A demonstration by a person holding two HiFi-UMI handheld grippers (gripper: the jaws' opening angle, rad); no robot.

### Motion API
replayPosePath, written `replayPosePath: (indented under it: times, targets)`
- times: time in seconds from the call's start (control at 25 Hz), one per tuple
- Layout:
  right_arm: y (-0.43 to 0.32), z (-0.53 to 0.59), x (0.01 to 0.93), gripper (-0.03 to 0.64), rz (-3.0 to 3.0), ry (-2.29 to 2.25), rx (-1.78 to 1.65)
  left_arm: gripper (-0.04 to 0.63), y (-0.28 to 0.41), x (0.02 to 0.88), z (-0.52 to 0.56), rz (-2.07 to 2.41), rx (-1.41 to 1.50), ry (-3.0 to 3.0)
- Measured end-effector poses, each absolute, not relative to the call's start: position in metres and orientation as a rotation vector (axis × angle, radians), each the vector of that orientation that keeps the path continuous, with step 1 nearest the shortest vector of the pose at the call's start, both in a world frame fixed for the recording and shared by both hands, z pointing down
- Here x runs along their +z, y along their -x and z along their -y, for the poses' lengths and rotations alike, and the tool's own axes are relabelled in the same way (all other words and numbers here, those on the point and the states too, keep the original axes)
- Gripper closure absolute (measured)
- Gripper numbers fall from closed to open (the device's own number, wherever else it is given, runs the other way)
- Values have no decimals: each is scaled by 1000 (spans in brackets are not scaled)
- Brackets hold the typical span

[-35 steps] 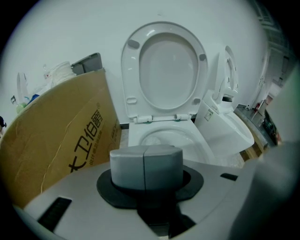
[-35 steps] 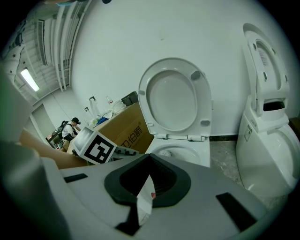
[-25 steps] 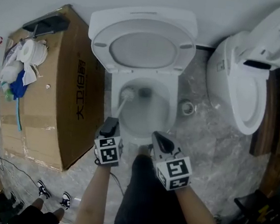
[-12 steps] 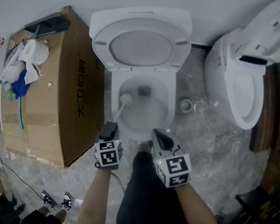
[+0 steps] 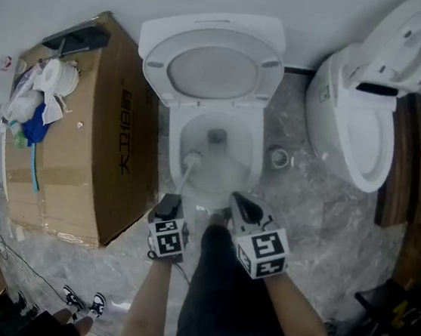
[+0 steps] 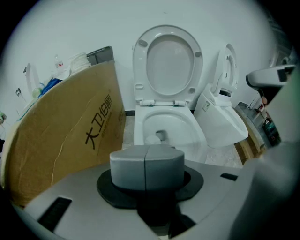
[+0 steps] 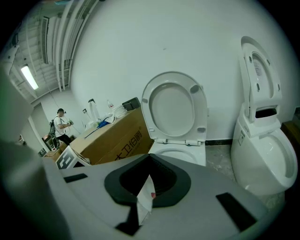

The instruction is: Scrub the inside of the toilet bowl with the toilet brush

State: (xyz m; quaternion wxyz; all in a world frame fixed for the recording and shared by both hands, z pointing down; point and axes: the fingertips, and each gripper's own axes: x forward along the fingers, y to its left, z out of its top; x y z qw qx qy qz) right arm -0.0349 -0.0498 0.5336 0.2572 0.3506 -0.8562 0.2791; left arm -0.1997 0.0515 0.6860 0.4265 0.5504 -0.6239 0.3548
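The left gripper (image 5: 166,204) pinches the toilet brush (image 5: 192,159), its head at lower left inside the toilet bowl (image 5: 255,158); the right gripper (image 5: 239,203) is pressed together

The only readable print is standing on the side of the cardboard box (image 6: 61,150) left of the toilet (image 6: 199,137) — four dark Chinese characters (image 6: 99,121) in a row, beginning 大卫 and seeming to go on 伯爵, though the last two are showing less clearly. The same characters are appearing sideways in the head view. A small label (image 7: 257,70) inside the second toilet's (image 7: 262,154) raised lid is showing too small to read.
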Motion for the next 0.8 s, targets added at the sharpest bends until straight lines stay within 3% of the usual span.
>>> replayPosePath:
  times: [0.8]
  targets:
    - [19, 33, 527, 611, 2319, -965, 761, 440, 163, 690, -90, 1488, 924, -1353]
